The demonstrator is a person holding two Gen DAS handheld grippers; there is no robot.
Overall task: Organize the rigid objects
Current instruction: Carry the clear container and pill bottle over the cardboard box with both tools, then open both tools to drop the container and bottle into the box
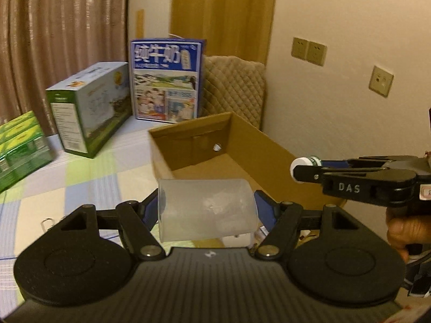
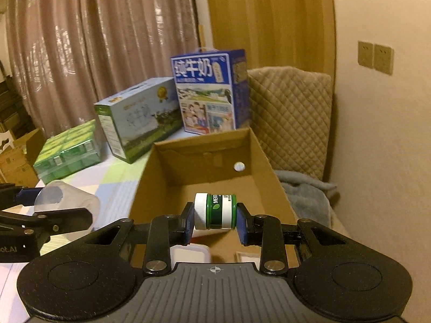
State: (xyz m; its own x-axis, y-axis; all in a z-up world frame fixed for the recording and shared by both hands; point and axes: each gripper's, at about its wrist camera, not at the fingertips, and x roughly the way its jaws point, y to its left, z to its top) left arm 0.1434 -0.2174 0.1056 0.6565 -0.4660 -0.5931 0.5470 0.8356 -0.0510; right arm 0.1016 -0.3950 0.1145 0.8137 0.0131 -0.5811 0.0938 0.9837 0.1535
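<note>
**Two things are being held over and beside a cardboard box**

A clear plastic cup (image 1: 207,210) is being held on its side between the blue pads of the left gripper (image 1: 208,211). The jaws are being kept about half open, pressed on the cup's two ends. The cup is being held above the checked cloth (image 1: 80,177), just beside the open cardboard box (image 1: 264,145).

A small green jar (image 2: 215,211) with a white lid is being squeezed by the right gripper (image 2: 215,219), whose jaws are nearly closed on it. Letters starting "MENT" are being shown on its label; the rest cannot be read. The jar is being held over the near end of the box. The letters "DAS" are printed in white on the side of the right gripper.

Three printed packs are being kept on the cloth behind the box: one blue milk carton box (image 1: 167,80) with big Chinese writing "纯牛奶", one pale box with green edges (image 1: 89,113), and one green wrapped pack (image 1: 21,148). One small white round thing (image 2: 239,166) is lying at the far end inside the box. Three wall sockets (image 1: 309,49) are being shown on the wall.
</note>
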